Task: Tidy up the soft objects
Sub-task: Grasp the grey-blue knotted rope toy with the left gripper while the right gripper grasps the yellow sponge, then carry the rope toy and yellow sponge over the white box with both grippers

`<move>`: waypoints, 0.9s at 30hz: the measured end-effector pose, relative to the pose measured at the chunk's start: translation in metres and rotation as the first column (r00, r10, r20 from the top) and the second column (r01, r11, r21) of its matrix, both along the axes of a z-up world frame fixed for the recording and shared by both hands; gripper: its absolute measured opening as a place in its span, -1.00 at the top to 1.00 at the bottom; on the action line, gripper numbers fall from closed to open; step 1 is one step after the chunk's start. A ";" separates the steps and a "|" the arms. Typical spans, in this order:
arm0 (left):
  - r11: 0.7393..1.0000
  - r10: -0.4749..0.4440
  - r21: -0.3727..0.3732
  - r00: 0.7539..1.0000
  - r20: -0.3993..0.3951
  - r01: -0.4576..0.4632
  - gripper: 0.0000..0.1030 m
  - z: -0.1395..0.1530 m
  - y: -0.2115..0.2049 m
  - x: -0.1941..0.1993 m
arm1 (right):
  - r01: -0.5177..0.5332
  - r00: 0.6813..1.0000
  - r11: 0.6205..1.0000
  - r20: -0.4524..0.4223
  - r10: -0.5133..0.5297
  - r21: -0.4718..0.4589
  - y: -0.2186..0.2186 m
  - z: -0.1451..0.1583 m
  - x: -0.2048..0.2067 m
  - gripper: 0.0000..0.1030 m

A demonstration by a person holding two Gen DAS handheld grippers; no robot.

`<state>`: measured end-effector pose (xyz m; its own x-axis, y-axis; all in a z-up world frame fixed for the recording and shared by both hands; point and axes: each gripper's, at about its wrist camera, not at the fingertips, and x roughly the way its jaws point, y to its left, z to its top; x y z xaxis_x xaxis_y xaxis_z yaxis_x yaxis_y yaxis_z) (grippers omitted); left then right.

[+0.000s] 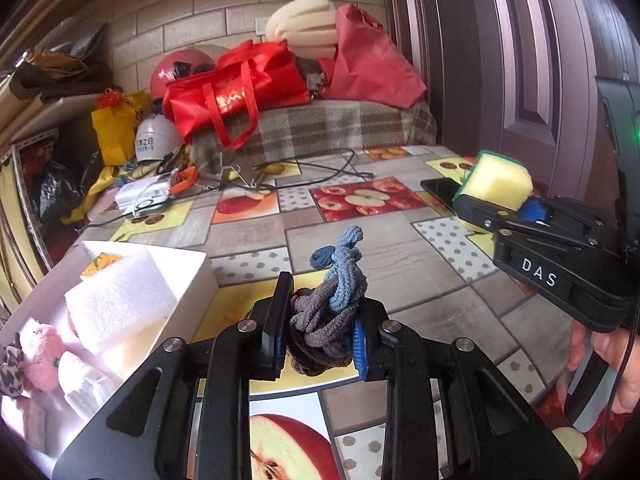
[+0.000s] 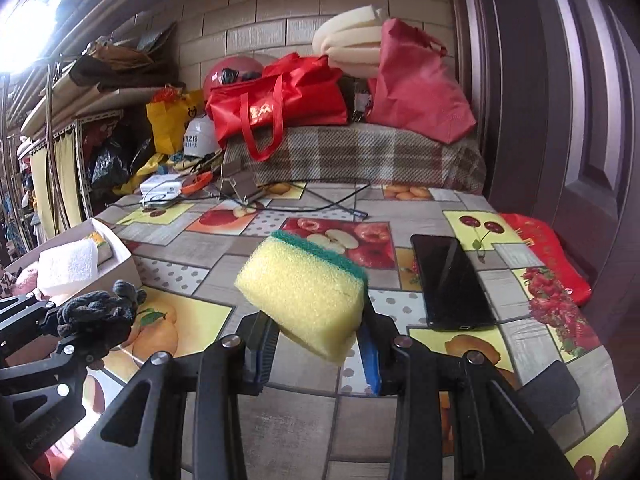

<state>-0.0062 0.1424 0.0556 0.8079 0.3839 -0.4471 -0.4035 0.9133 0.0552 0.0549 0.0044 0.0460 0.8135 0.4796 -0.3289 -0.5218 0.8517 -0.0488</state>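
My left gripper (image 1: 320, 332) is shut on a tangled bundle of grey, brown and blue hair ties (image 1: 326, 316), held above the fruit-print tablecloth. The same bundle (image 2: 96, 312) and the left gripper (image 2: 60, 332) appear at the left edge of the right wrist view. My right gripper (image 2: 316, 344) is shut on a yellow sponge with a green scouring side (image 2: 304, 288), lifted off the table. In the left wrist view this sponge (image 1: 496, 182) sits in the right gripper (image 1: 492, 204) at the far right. A white box (image 1: 192, 276) at the left holds white foam (image 1: 120, 300), a pink plush toy (image 1: 42, 356) and other soft items.
A black phone (image 2: 452, 280) lies on the table at the right. Cables (image 1: 320, 168), a small stand and clutter lie at the table's far side. Red bags (image 1: 240, 88) and foam rolls rest on a plaid-covered surface behind. A door (image 1: 520, 60) stands to the right. A hand (image 1: 624, 360) holds the right gripper.
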 end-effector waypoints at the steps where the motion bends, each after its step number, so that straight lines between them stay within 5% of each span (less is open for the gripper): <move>1: 1.000 0.009 0.004 1.000 0.023 -0.009 0.52 0.002 0.000 -0.004 | 0.008 1.000 1.000 0.021 -0.008 0.002 -0.001 0.001 -0.004 0.31; 8: 0.999 0.031 0.003 0.994 0.103 -0.032 0.52 0.008 -0.002 -0.028 | 0.023 0.997 0.999 0.078 -0.025 0.027 -0.004 0.003 -0.033 0.30; 27: 1.000 0.029 0.007 0.992 0.121 -0.030 0.51 0.007 -0.016 -0.091 | -0.059 0.996 0.997 0.076 0.056 0.043 0.011 -0.004 -0.103 0.30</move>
<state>-0.0968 0.1268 0.0628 0.8441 0.4121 -0.3432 -0.4348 0.9005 0.0119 -0.0477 0.0159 0.0421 0.8058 0.5390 -0.2452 -0.5661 0.8227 -0.0519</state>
